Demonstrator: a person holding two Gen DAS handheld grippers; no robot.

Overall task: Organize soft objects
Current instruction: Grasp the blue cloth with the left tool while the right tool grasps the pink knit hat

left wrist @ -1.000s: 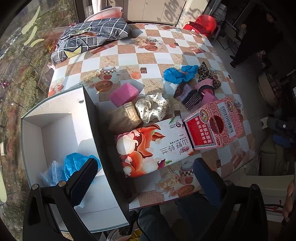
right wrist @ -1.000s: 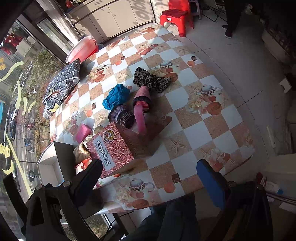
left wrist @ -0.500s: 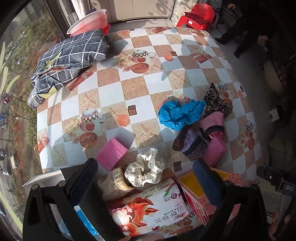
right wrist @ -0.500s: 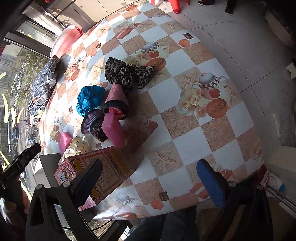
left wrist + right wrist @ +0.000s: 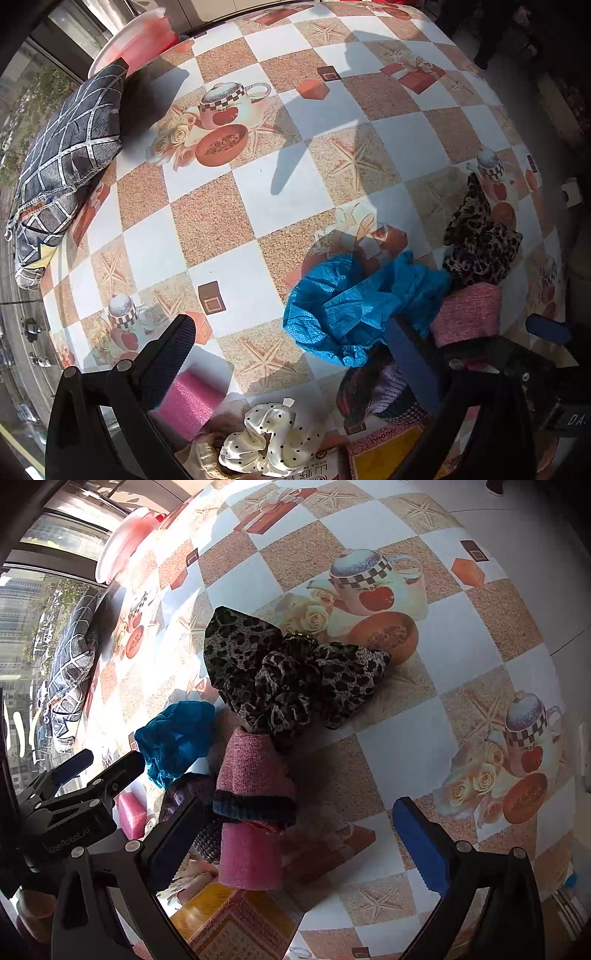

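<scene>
Both grippers hang over the table [image 5: 288, 199] with fingers spread wide, holding nothing. The left gripper [image 5: 291, 354] is just above the blue cloth [image 5: 354, 306]. Beside that cloth lie the spotted scarf [image 5: 291, 675] and pink roll [image 5: 251, 812], below the right gripper [image 5: 303, 842].

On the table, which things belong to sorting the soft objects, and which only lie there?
For the job: blue cloth, leopard scrunchie, pink roll, dotted scrunchie, pink sponge, both open hand-held grippers: left, right.

Lying about: pillow, red basin, red box.
</scene>
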